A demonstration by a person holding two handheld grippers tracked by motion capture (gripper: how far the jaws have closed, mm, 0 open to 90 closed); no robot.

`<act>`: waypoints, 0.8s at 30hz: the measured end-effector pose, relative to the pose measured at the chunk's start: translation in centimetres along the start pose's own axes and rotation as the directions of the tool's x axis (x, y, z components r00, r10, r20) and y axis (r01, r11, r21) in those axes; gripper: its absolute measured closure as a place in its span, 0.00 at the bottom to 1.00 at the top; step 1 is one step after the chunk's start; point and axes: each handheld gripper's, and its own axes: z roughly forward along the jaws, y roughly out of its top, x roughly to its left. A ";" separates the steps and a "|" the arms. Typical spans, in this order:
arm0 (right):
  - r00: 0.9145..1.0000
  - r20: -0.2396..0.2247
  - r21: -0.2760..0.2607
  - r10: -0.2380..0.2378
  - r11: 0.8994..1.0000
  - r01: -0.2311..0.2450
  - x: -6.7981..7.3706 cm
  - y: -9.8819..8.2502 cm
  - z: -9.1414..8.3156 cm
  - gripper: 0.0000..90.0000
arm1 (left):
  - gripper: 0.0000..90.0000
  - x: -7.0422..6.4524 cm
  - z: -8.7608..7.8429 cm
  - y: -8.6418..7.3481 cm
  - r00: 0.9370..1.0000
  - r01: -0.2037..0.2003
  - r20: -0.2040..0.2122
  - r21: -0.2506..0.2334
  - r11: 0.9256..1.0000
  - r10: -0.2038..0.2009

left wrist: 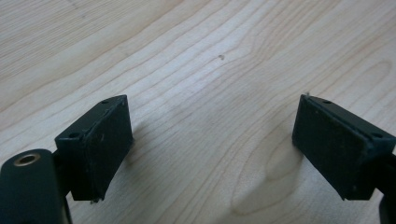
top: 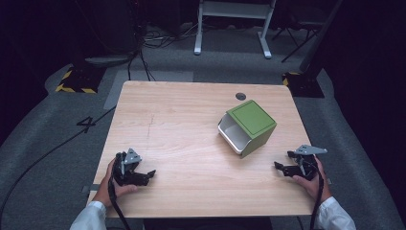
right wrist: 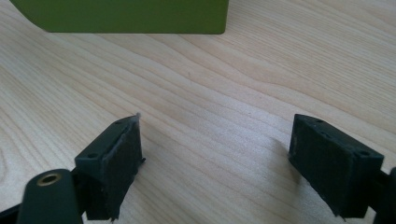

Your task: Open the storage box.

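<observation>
The right gripper [top: 286, 167] is found resting low at the near right edge of the table [top: 182, 120], jaws spread wide with nothing but bare wood between them, as its own view confirms. The left gripper [top: 143, 176] is likewise found at the near left, jaws wide apart and empty. Beyond the right gripper, well apart from it and toward the far right of the table, a green box [top: 249, 125] is seen lying tipped, its white-lined open mouth turned toward the left and the near edge; its green wall [right wrist: 126, 16] is seen ahead in the right gripper view. The box is judged rigid, thin-walled and light, probably hollow, with smooth painted faces likely to slip under the pads. Its body is judged too broad to be spanned by either gripper; a hold on one wall at the open rim is therefore recommended, one pad inside and one outside. Sliding or rolling under a careless push is to be expected.
</observation>
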 end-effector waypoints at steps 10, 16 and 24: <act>0.999 -0.016 -0.008 -0.049 0.999 0.048 0.4 0.1 -0.1 0.20 | 0.13 -0.1 0.1 0.1 1.000 -0.002 0.003 -0.001 1.000 0.002; 0.993 -0.083 -0.053 -0.087 0.995 0.083 1.6 1.2 -1.1 0.23 | 0.13 -0.2 0.0 0.0 1.000 0.003 0.009 -0.003 1.000 -0.003; 0.970 -0.162 -0.122 -0.182 0.979 0.164 4.7 4.3 -3.0 0.28 | 0.13 -0.3 -0.2 -0.2 1.000 0.002 0.008 -0.001 1.000 -0.002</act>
